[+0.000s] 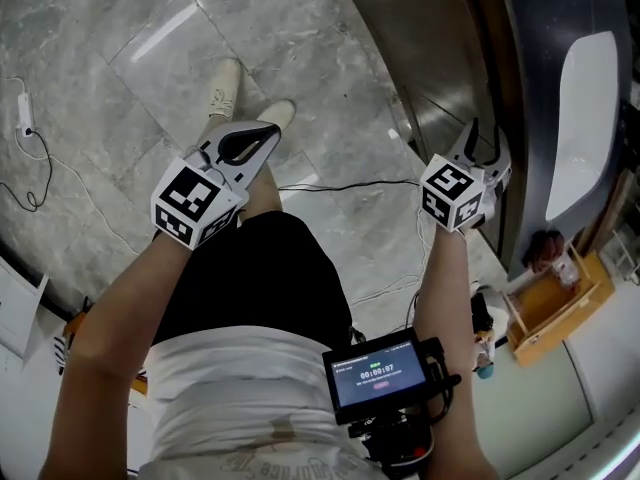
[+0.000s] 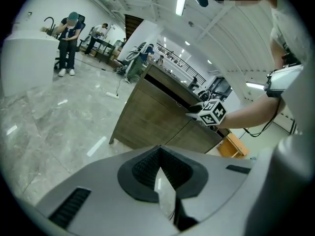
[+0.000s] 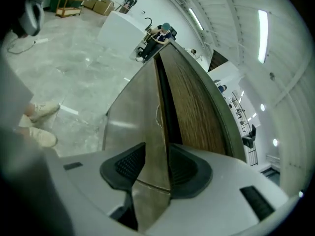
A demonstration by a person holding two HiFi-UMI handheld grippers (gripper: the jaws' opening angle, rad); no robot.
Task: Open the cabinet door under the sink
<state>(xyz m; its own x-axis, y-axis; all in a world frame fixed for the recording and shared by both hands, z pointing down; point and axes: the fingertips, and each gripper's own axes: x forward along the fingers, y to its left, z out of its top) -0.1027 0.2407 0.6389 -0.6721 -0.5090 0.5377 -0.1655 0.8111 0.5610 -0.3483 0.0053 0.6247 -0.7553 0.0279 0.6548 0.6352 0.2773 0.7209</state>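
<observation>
Right gripper (image 1: 484, 148) straddles cabinet door (image 3: 142, 112) edge, jaws apart.
We judge it stiff, smooth; grip this free edge. Left gripper (image 1: 250, 143) closed, empty.

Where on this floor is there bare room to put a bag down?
The grey floor beyond the shoes, between the white cable at left and the cabinet, is bare. Nearer the person it is crowded: a black cable runs across to the cabinet, and a wooden crate sits beside it.
</observation>
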